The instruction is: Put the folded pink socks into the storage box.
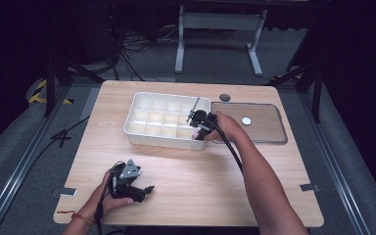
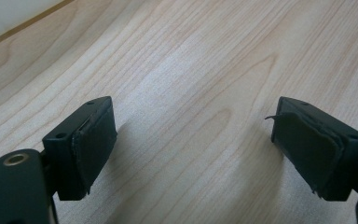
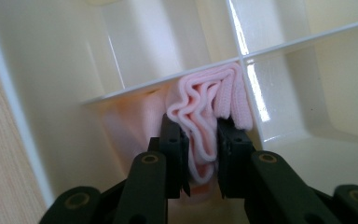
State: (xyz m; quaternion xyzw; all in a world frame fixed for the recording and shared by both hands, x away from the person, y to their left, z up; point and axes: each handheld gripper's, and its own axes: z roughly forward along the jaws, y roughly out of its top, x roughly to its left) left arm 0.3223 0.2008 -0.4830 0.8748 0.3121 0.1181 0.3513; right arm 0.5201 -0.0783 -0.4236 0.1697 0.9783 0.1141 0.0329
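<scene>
A white divided organiser box (image 1: 142, 131) stands on the wooden table (image 1: 210, 186). My right gripper (image 1: 196, 132) reaches down into its near right corner compartment. In the right gripper view my right gripper (image 3: 201, 151) is shut on a folded pink cloth (image 3: 207, 105), whose pleats bunch up against the white divider (image 3: 135, 86). My left gripper (image 1: 144, 190) lies low near the table's front left, held by a hand. In the left gripper view my left gripper (image 2: 193, 140) is open, with bare wood between its black pads (image 2: 95, 140).
A clear lid (image 1: 269, 129) lies flat to the right of the box, with a small white disc (image 1: 246, 121) on it. A dark round thing (image 1: 224, 97) sits at the table's far edge. A metal stand (image 1: 220, 29) and cables are on the floor beyond.
</scene>
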